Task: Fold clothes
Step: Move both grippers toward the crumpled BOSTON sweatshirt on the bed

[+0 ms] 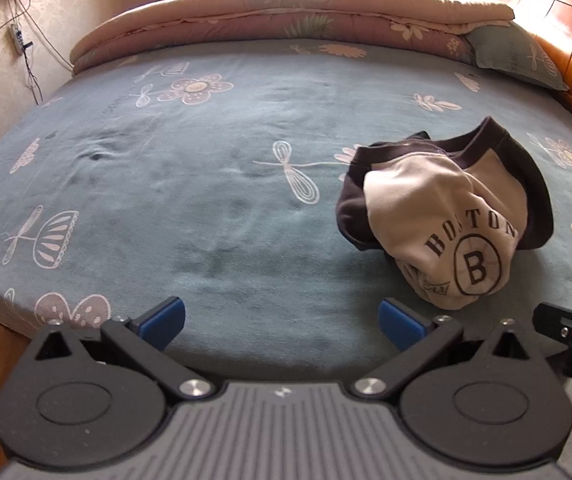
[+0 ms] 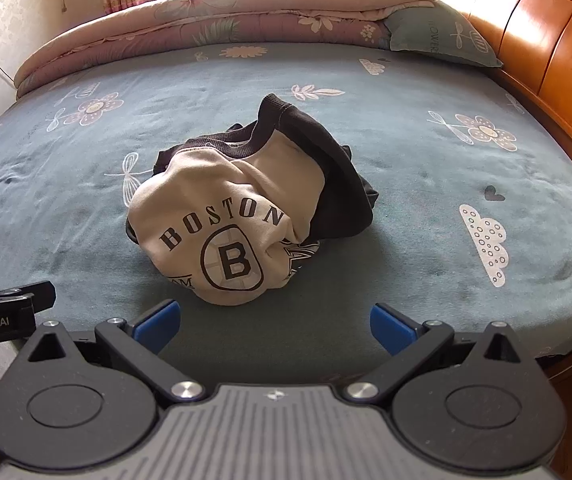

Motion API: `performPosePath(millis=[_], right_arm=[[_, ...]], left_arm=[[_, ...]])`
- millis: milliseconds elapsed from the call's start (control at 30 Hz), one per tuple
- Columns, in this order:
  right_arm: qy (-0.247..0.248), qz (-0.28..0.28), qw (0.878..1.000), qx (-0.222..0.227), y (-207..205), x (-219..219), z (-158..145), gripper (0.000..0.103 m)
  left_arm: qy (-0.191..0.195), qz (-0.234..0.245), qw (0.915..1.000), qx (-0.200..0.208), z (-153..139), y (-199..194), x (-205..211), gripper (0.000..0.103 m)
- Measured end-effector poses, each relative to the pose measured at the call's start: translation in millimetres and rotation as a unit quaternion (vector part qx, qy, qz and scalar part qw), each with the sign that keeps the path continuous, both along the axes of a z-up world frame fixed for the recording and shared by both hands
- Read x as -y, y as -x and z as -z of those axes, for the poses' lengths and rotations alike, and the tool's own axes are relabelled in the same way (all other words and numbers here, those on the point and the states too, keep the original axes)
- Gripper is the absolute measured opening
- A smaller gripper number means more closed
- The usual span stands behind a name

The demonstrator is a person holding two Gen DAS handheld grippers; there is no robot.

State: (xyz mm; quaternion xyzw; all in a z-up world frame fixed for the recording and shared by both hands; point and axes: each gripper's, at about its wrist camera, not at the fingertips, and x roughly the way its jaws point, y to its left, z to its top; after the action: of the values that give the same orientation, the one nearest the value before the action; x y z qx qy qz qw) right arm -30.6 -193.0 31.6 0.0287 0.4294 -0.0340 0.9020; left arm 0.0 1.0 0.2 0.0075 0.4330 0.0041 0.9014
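A cream and dark brown shirt [image 1: 442,216] printed with BOSTON and a circled B lies crumpled in a heap on the teal flowered bed sheet [image 1: 205,208]. In the right wrist view the shirt [image 2: 245,216] sits straight ahead, just beyond my right gripper [image 2: 273,324], which is open with blue pads and nothing between them. My left gripper [image 1: 281,324] is also open and empty, with the heap ahead and to its right. Part of the right gripper's black body [image 1: 570,344] shows at the left wrist view's right edge.
A folded floral quilt [image 2: 213,12] runs along the bed's far side, with a teal pillow [image 2: 442,36] at its right end. A wooden headboard [image 2: 542,52] borders the right side. Cables hang on the wall [image 1: 25,60] at left. Open sheet lies left of the shirt.
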Motion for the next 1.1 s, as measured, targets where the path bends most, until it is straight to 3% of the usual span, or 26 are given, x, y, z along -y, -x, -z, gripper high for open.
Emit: performPosePath(millis=[267, 433, 1100], right_arm=[[-0.008, 0.001, 1.0, 0.002, 0, 2, 0, 0.103], [-0.008, 0.002, 1.0, 0.001, 0, 2, 0, 0.103], [-0.008, 0.004, 1.0, -0.003, -1, 3, 0, 0.103]], left_arm=[[0.019, 0.01, 0.9997, -0.013, -3, 0, -14, 0.102], [-0.003, 0.007, 0.9999, -0.01, 3, -1, 5, 0.102], [-0.003, 0.012, 0.9998, -0.016, 3, -2, 3, 0.102]])
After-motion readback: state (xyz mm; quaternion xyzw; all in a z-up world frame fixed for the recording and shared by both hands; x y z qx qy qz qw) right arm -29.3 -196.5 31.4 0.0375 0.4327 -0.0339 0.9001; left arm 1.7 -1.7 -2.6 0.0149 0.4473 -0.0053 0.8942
